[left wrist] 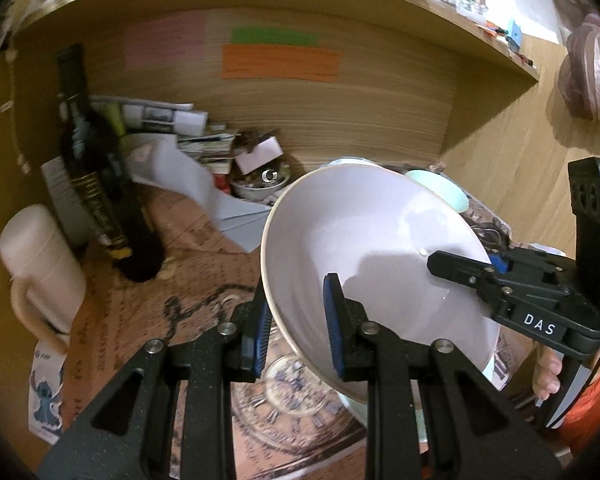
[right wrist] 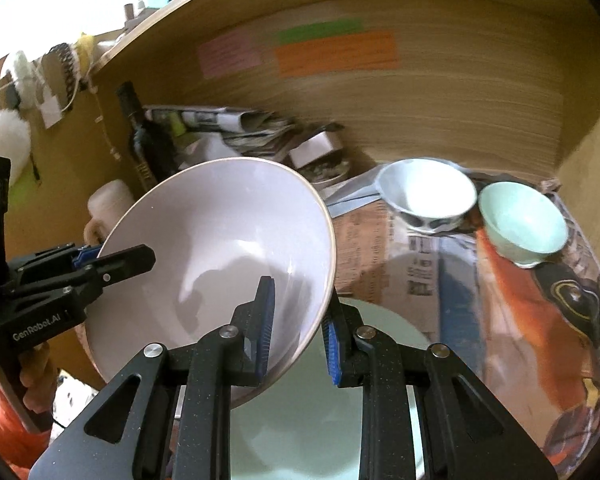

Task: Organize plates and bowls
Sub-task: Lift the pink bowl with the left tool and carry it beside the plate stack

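Big white bowl (left wrist: 380, 272) is up off the surface, tilted, carried by both grippers at once. Left gripper (left wrist: 296, 328) pinches the near-left rim, one blue pad inside the bowl, one outside; right gripper (right wrist: 298, 328) pinches the opp. rim the same way. Both sets of fingers are clamped on the wall of the bowl, not spread.

Progress, as a judgement: early to mid. The bowl is in transit, not yet set down. Right below it lies a pale green plate (right wrist: 324, 420), prob. the landing spot or a stack base, can't tell which. Beyond the bowl to the right stand a white bowl w/ dark pattern (right wrist: 424, 192) and just beside that a mint bowl (right wrist: 524, 220), both loose, not nested. So stacking is mostly left to do.

Surface: newspaper sheets (right wrist: 420, 256) cover a wooden desk nook. Left of the big bowl: dark bottle (left wrist: 96, 168) and cream mug (left wrist: 40, 268). Behind it: paper pile, small dish of odds and ends (left wrist: 260, 184). Back panel has green and orange notes (left wrist: 280, 60); cluttered shelf above.
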`<action>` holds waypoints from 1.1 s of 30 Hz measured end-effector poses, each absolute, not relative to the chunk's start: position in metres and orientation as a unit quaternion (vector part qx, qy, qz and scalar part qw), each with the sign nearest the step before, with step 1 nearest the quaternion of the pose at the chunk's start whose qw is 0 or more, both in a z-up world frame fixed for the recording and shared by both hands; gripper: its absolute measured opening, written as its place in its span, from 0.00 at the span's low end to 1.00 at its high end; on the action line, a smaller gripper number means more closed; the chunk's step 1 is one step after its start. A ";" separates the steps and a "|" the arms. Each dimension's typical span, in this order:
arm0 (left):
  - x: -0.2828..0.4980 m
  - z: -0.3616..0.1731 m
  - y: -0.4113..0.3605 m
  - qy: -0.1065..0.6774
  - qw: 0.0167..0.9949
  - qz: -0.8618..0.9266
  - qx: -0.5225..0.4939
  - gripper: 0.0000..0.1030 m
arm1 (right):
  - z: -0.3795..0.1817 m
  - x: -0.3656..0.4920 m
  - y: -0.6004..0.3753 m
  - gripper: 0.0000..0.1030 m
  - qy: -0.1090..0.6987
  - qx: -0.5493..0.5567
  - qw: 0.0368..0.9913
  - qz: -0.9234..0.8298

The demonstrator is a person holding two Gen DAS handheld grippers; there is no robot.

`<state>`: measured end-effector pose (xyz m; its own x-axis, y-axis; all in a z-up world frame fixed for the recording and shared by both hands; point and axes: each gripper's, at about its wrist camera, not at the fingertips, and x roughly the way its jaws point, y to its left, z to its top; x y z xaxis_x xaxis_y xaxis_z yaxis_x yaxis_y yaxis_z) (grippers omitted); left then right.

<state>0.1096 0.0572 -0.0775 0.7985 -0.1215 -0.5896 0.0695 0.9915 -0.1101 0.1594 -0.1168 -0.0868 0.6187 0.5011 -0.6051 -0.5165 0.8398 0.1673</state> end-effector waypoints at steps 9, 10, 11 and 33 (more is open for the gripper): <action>0.087 -0.089 0.090 0.317 0.946 -0.013 -0.064 0.24 | -0.096 0.155 -0.076 0.20 0.345 -0.034 0.882 0.319; 0.085 -0.091 0.093 0.318 0.946 -0.009 -0.066 0.24 | -0.097 0.155 -0.074 0.20 0.347 -0.036 0.880 0.322; 0.084 -0.094 0.097 0.318 0.946 -0.006 -0.068 0.24 | -0.099 0.154 -0.070 0.20 0.348 -0.038 0.879 0.324; 0.082 -0.145 0.145 0.370 0.922 0.026 -0.110 0.24 | -0.144 0.170 -0.010 0.20 0.415 -0.097 0.839 0.340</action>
<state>0.0823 0.1450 -0.1455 0.7252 -0.0324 -0.6877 -0.1297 0.9746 -0.1827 0.1699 -0.0098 -0.1444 0.4250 0.4896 -0.7614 -0.6503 0.7502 0.1195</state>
